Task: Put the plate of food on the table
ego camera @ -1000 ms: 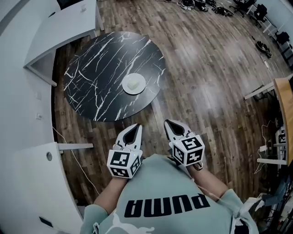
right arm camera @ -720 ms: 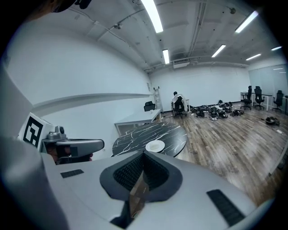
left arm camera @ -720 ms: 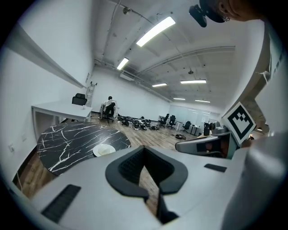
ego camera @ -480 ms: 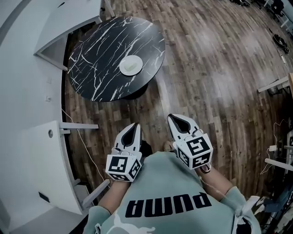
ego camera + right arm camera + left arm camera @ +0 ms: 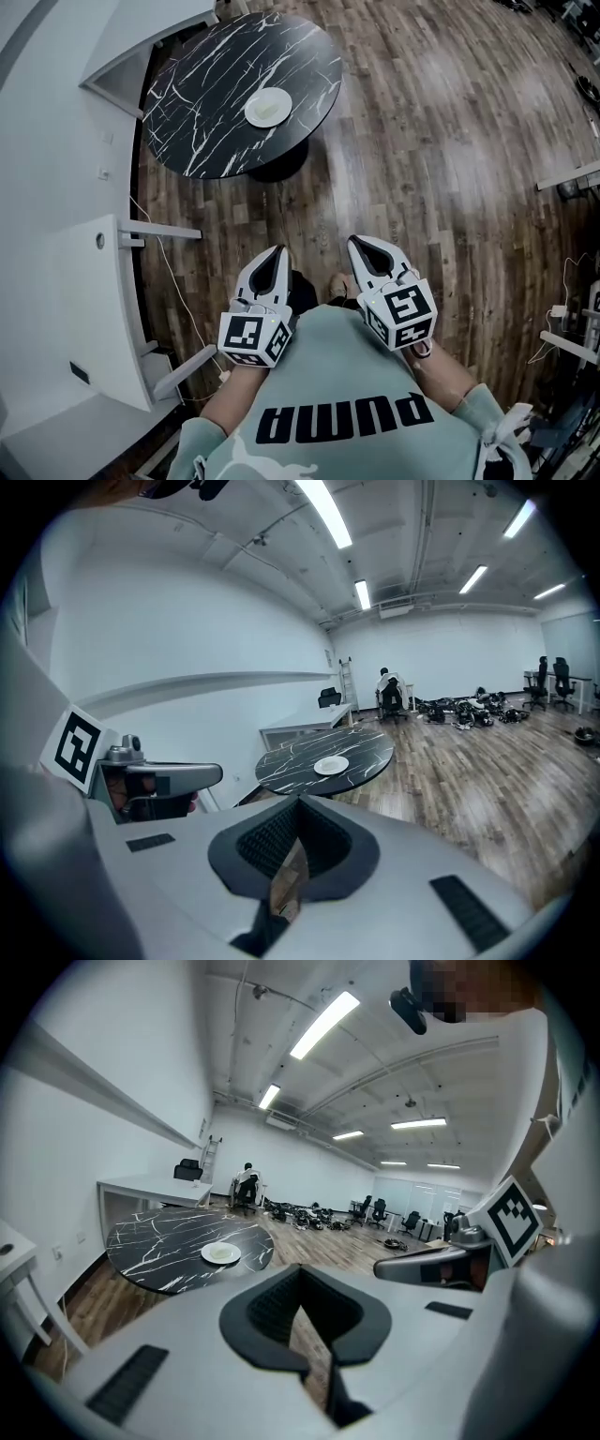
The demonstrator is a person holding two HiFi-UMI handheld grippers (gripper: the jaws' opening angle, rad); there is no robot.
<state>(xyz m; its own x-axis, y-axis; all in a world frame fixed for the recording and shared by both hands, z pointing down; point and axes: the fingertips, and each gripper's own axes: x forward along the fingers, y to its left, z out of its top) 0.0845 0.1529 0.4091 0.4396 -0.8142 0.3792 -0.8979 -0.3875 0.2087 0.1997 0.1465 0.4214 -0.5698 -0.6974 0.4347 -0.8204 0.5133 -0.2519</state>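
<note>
A white plate of pale food (image 5: 268, 107) rests on the round black marble table (image 5: 216, 84), near its right side, at the top of the head view. Both grippers are held close to the person's chest, far short of the table. My left gripper (image 5: 277, 251) is shut with nothing in it, and so is my right gripper (image 5: 355, 241). From the left gripper (image 5: 300, 1270) the plate (image 5: 221, 1253) and table (image 5: 159, 1241) lie ahead to the left. From the right gripper (image 5: 300, 802) the plate (image 5: 331, 765) sits on the table (image 5: 300, 752) straight ahead.
Wooden floor (image 5: 441, 169) lies between me and the table. White desks (image 5: 56, 66) and a white counter (image 5: 66, 309) line the left wall, with a cable (image 5: 173, 300) on the floor beside them. Office chairs (image 5: 548, 682) and a seated person (image 5: 389, 694) are far back.
The table and plate have slid up and away in the head view as the person has backed off. Both grippers have stayed shut near the chest.
</note>
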